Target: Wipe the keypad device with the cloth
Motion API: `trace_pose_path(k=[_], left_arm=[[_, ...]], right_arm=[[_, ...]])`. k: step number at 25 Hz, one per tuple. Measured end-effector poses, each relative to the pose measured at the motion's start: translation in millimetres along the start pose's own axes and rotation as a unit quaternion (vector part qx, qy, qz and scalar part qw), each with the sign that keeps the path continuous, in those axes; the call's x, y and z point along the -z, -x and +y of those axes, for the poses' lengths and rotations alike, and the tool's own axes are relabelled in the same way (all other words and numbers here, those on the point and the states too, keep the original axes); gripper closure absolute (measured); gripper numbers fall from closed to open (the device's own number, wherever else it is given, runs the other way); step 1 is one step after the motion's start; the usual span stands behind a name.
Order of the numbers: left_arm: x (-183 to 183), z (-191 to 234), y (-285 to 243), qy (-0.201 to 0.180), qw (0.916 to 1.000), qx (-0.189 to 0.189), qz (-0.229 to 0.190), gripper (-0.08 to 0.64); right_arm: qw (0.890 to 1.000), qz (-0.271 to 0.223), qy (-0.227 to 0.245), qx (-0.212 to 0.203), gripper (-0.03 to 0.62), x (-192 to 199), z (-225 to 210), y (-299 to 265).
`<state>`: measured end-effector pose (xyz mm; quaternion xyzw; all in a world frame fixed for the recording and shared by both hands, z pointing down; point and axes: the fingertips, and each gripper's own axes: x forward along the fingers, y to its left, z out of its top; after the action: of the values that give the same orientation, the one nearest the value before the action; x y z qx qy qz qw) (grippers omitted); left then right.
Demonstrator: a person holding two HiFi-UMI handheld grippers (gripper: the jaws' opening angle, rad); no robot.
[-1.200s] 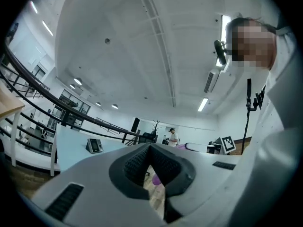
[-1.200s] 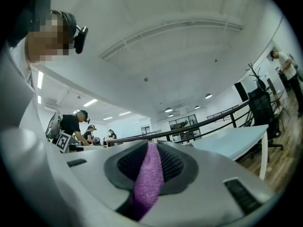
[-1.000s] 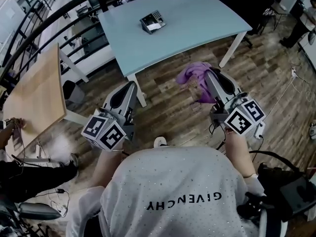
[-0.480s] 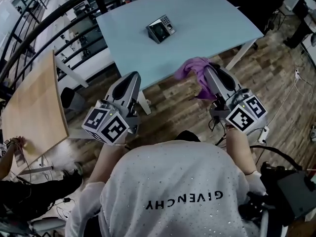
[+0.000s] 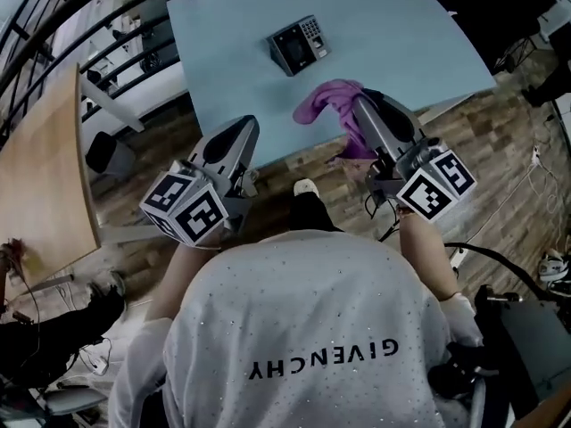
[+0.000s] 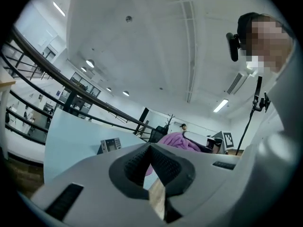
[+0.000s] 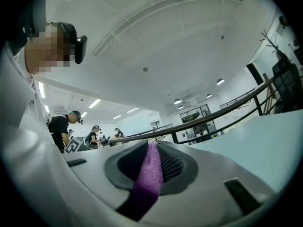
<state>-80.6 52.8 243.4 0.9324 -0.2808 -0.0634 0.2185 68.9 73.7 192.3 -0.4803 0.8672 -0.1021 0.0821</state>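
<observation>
From the head view, the keypad device (image 5: 299,45) sits well in from the near edge of the counter (image 5: 401,34), roughly midway between the left and right edges, and nothing touches it yet. My right hand-held gripper (image 5: 357,107) is clamped on the cloth (image 5: 328,103), which bunches above the near edge. My left hand-held gripper (image 5: 243,130) hangs short of that edge, over the floor. The device looks small and light, and I judge that a hard wipe with one gripper could push it toward the far edge or tip it off its sloped base, since nothing braces it. It is a dark wedge with a screen and a grey key block, its face tilted up.

In the left gripper view, my jaws are closed tip to tip with nothing between them. The device (image 6: 110,145) shows small on the pale blue counter (image 6: 71,136), with the cloth (image 6: 177,140) to its right. If I mean to steady the device with this gripper, I would have to part the jaws first, and closing them on the face could press keys.

In the right gripper view, a narrow strip of purple cloth (image 7: 150,174) runs between my closed pads (image 7: 169,163). I judge the hold thin: dragging it over the raised keys could pull it free or let the hard jaw tips scrape the screen. The device is out of this view.
</observation>
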Motion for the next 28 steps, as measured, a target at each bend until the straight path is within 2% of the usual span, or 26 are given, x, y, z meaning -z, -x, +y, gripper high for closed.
trace_pose_path(k=[5,9,12,14,16,18,23,25,28], left_arm=[[8.4,26.1,-66.8,0.026,0.9993,-0.018,0.018,0.560],[7.4,54.9,-114.2,0.028,0.9984,-0.048,0.004,0.560],[9.7,83.4,-136.2,0.026,0.9966,-0.079,-0.008,0.560],[14.1,102.5,-141.4,0.034,0.9936,-0.107,-0.016,0.560],[20.4,117.0,-138.3,0.050,0.9881,-0.144,-0.021,0.558],[26.9,131.3,-134.2,0.072,0.9804,-0.182,-0.022,0.560],[52.3,168.5,-132.9,0.107,0.9601,-0.258,0.007,0.558],[57.0,172.9,-134.7,0.115,0.9565,-0.268,0.014,0.560],[60.8,173.9,-139.8,0.115,0.9564,-0.267,0.027,0.560]], right_arm=[[0.998,0.050,0.003,-0.050,0.529,-3.4,-58.1,-69.5],[0.991,0.079,0.006,-0.106,0.529,8.5,-100.9,-122.6],[0.983,0.092,-0.021,-0.157,0.529,27.2,-128.5,-162.5],[0.975,0.107,-0.054,-0.186,0.529,45.8,-142.2,-184.5],[0.965,0.127,-0.095,-0.207,0.529,65.3,-151.3,-199.7],[0.958,0.148,-0.109,-0.218,0.529,82.9,-158.9,-212.4],[0.954,0.193,-0.007,-0.230,0.529,127.1,-175.4,-233.0],[0.950,0.199,0.024,-0.239,0.529,138.7,-176.8,-235.4],[0.951,0.193,0.044,-0.239,0.529,145.4,-183.8,-238.9]])
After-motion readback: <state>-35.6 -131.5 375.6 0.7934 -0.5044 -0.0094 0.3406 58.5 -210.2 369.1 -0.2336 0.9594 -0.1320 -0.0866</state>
